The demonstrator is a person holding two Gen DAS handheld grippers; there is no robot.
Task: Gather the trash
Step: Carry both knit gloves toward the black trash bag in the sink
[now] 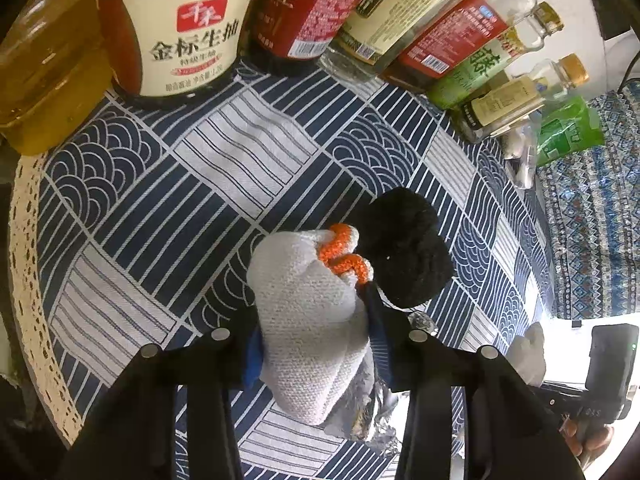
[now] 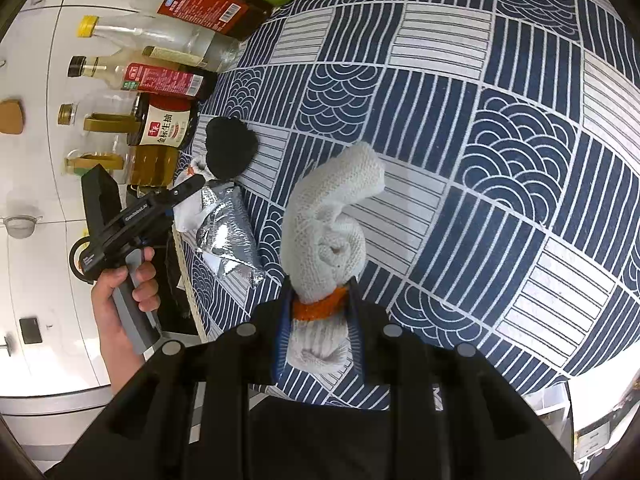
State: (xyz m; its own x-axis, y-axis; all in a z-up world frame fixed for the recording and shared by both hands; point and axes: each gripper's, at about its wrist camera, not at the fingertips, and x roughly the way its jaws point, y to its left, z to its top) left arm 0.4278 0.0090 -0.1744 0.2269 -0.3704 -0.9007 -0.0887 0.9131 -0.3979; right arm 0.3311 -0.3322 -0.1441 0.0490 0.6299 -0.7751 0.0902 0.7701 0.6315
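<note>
A crumpled white knit glove with an orange cuff (image 1: 308,312) lies on the blue patterned tablecloth (image 1: 160,208), and my left gripper (image 1: 316,320) is shut on it. A black fuzzy bundle (image 1: 404,248) rests right behind it, and a silver foil wrapper (image 1: 368,420) lies under it. My right gripper (image 2: 320,320) is shut on a second white glove (image 2: 332,208) at its orange cuff, the fingers of the glove pointing away over the cloth. In the right wrist view the left gripper (image 2: 188,192), held by a hand (image 2: 116,304), sits over the foil wrapper (image 2: 228,240) beside the black bundle (image 2: 230,148).
Sauce and oil bottles line the table's far edge: a soy sauce jug (image 1: 176,32), a yellow oil bottle (image 1: 44,72), several glass bottles (image 1: 440,28). A green packet (image 1: 568,128) lies at the right. The cloth's lace hem (image 1: 28,280) marks the left edge.
</note>
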